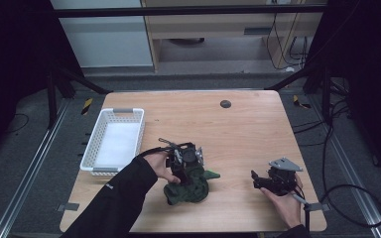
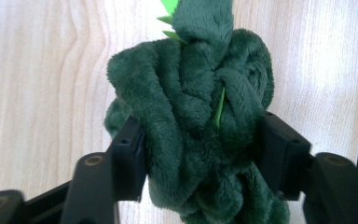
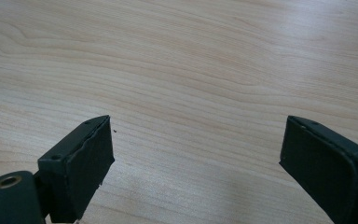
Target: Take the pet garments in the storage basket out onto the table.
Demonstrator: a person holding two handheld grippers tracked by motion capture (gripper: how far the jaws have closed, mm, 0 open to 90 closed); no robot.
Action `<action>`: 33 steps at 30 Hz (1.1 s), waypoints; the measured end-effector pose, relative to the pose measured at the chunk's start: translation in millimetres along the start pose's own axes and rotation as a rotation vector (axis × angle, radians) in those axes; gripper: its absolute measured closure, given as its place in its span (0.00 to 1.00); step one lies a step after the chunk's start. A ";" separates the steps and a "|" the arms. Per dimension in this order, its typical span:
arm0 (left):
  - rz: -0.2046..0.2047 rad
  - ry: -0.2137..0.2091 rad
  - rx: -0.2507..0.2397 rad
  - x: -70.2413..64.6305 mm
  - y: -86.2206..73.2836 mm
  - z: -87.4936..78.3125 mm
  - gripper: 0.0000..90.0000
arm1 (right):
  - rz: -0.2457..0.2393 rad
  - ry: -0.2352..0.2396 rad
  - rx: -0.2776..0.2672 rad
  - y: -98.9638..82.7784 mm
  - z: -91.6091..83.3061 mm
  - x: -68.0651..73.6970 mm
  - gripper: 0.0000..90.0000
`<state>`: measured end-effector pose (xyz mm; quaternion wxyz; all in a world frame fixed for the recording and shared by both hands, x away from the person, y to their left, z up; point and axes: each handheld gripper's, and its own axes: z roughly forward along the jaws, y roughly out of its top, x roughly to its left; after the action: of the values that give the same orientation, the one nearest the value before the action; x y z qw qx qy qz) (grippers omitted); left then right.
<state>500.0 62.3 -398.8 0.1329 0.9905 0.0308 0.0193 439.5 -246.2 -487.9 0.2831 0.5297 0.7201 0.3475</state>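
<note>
Left claw [image 2: 200, 140] on green plush [image 2: 191, 116], pads touching its sides, grip unclear; right claw [image 3: 196, 158] released over worktop [image 3: 191, 56].

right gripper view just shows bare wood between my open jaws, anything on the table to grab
observer: yes, a dark green plush toy with bright green spikes lies near the front of the light wooden table. In the high view it is left of your right hand-held gripper.
operator: is the other one on it
observer: the left hand-held gripper points down over it. The toy fills the gap between its jaws and touches both pads, but I cannot tell if they squeeze it.
operator: anywhere to drop it
observer: a white plastic slatted basket stands at the table's left edge, beyond the toy.
</note>
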 end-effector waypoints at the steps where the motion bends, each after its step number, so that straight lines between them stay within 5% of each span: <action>1: -0.001 0.006 -0.004 -0.4 -0.8 -1.8 0.42 | 0.000 0.000 0.000 0.0 0.0 0.0 0.10; 12: -0.030 0.046 -0.071 -4.4 -10.0 -23.0 0.35 | 0.001 -0.003 -0.004 0.2 -0.2 -0.2 0.10; 17: -0.059 0.074 -0.140 -6.3 -16.0 -34.3 0.33 | -0.001 -0.004 -0.003 0.1 -0.1 -0.2 0.10; 33: -0.317 0.222 -0.427 -17.9 -62.6 -53.5 0.33 | 0.006 -0.006 -0.006 0.1 -0.1 -0.3 0.10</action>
<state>476.2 135.4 -364.4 0.3355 0.9148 0.1949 0.1126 439.6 -246.4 -487.7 0.2857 0.5319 0.7168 0.3488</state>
